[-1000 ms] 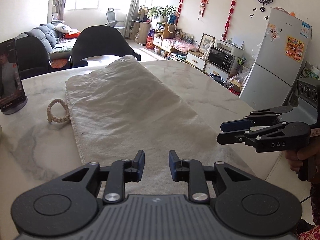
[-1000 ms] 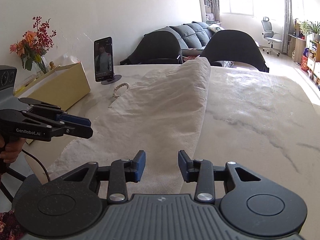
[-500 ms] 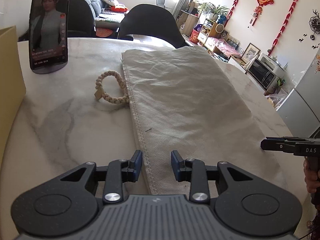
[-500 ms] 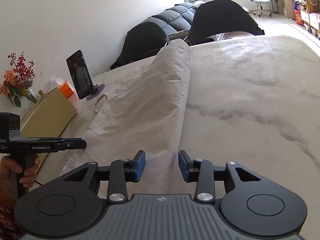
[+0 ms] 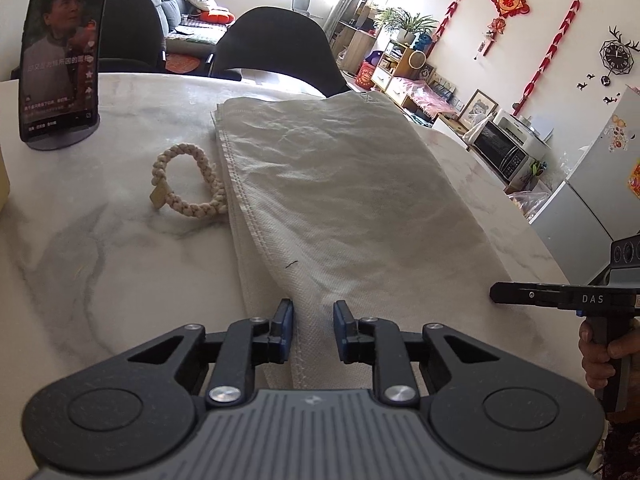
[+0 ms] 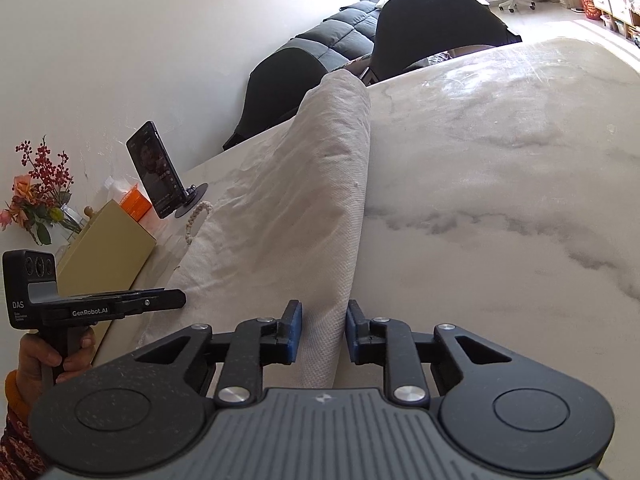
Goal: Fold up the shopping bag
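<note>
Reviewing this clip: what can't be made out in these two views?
- Near hem of the shopping bag: left wrist view, hidden under the left claw.
- Whether the right claw touches the bag's fold: right wrist view, unclear.
- Bag's second handle: unseen; only one braided handle shows.
- Phone text: too small.

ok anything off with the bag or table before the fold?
Mostly tidy. The shopping bag lies flat but wrinkled; its right long edge bulges up in a rounded fold. The braided handle sticks out sideways onto the table.
</note>
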Demonstrator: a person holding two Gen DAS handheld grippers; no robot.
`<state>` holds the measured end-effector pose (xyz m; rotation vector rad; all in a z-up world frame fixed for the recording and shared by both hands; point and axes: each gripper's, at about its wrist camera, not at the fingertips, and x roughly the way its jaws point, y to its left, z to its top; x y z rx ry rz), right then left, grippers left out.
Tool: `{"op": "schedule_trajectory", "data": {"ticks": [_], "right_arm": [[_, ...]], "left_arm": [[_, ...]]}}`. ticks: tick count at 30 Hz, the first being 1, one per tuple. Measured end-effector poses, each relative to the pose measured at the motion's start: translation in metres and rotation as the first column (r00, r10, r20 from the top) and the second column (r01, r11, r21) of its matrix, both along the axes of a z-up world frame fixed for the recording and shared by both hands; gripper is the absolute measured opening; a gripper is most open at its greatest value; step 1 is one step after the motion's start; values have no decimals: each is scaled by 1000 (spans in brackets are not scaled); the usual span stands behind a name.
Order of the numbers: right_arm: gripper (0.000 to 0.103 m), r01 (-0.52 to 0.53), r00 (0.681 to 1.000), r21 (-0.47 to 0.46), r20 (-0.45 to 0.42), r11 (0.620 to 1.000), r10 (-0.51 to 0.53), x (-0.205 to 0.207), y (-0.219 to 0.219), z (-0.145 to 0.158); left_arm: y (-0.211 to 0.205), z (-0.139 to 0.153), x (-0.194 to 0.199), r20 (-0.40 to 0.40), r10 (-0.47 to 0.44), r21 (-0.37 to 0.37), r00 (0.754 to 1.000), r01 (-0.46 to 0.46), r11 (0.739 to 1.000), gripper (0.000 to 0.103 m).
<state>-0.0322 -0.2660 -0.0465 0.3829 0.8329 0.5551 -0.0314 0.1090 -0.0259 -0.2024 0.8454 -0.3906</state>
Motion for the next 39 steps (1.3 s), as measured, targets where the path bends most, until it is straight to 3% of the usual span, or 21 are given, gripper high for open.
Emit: {"op": "schedule_trajectory", "data": {"ticks": [14,17,23,27,33,39], "right_arm": [[24,99,995,-17,9,995,-99,-2,-42,4],[28,109,994,-30,8,994,-109,-1,-44,5],[29,131,989,-81,77,988,-125,-9,-39,17],[31,130,982,-171,161,977,-102,-20,-25,31],[32,73,973,-256,230,964,-13,-33,3,39],[32,30,975,-324,218,946,43,-34,26,28]], "left_arm": [[-28,-2,18,6,-32,18,999,32,999,22],[-30,-2,19,11,-23,28,1000,22,999,22],[-29,2,17,33,9,62,999,-11,998,31],[-30,14,8,94,22,93,995,-31,995,31],[-52,24,-13,174,-92,135,980,69,989,34],[-82,13,-21,173,-194,177,966,163,971,34]]}}
